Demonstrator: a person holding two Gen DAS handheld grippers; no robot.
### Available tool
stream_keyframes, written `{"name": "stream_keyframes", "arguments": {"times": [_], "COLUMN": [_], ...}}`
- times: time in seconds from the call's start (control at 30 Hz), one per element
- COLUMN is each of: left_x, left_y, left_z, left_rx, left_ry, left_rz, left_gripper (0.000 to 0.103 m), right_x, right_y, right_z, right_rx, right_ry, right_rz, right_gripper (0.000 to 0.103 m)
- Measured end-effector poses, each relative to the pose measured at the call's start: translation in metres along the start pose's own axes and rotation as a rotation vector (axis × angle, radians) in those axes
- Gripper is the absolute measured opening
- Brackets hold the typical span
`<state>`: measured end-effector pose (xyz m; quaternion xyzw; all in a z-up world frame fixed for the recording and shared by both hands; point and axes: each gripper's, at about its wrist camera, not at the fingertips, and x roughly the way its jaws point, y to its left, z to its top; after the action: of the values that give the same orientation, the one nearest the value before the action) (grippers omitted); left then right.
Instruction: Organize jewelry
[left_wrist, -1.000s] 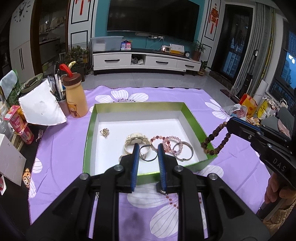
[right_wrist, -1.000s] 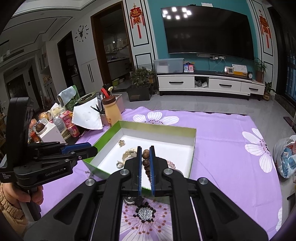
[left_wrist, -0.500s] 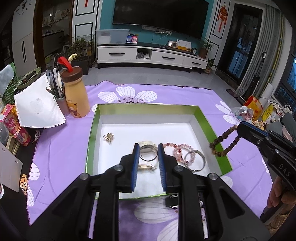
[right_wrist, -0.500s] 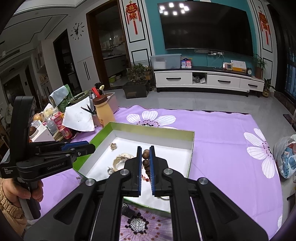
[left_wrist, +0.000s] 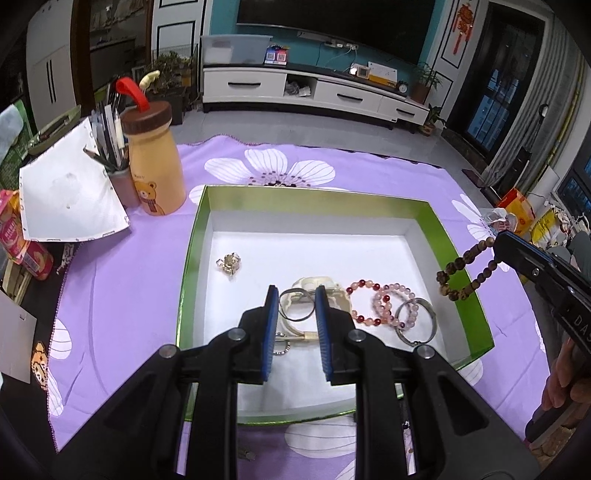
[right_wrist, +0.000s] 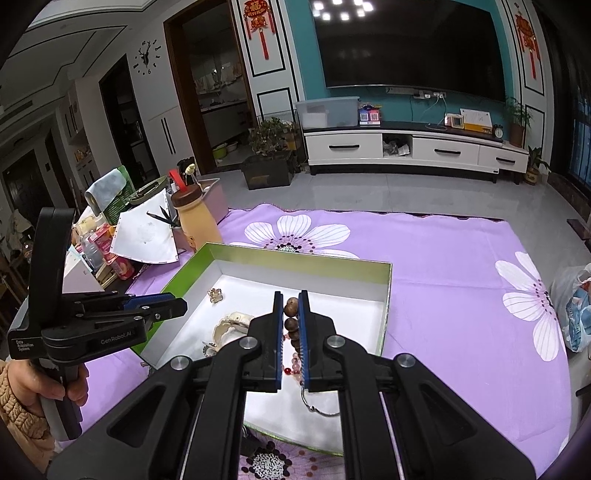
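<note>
A green-walled white box (left_wrist: 192, 258) (right_wrist: 384, 317) sits on the purple flowered cloth. In it lie a gold charm (left_wrist: 229, 263), a cream watch (left_wrist: 317, 286), a dark ring (left_wrist: 295, 304), pink bead bracelets (left_wrist: 384, 302) and a silver bangle (left_wrist: 415, 321). My right gripper (right_wrist: 291, 299) is shut on a brown wooden bead bracelet (right_wrist: 290, 317), which hangs over the box's right wall (left_wrist: 465, 271). My left gripper (left_wrist: 294, 295) is open and empty above the box's near side; it also shows in the right wrist view (right_wrist: 173, 306).
A yellow bear bottle (left_wrist: 155, 166) (right_wrist: 195, 221), a pen cup (left_wrist: 122, 184), a white paper (left_wrist: 66, 195) and snack packs (left_wrist: 22, 240) stand left of the box. Small jewelry bits lie on the cloth (right_wrist: 266, 461) in front of the box.
Both grippers have moved forward over the box. The wooden bead bracelet has come from beside the box's right wall to above it. The left gripper stays open.
</note>
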<state>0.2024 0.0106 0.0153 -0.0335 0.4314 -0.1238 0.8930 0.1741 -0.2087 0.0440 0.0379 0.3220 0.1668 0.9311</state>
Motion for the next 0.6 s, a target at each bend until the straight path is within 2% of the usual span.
{"name": "stream_keyframes", "arguments": {"times": [0.6], "left_x": [0.03], "left_y": [0.008], "left_z": [-0.001], "left_rx": [0.007], "left_ry": [0.065], "left_rz": [0.045], "left_gripper": [0.02], "right_x": [0.037], "right_y": [-0.01], "right_z": [0.0], "right_rx": [0.031], "right_ry": [0.072], "right_rz": [-0.009], "right_gripper": [0.007]}}
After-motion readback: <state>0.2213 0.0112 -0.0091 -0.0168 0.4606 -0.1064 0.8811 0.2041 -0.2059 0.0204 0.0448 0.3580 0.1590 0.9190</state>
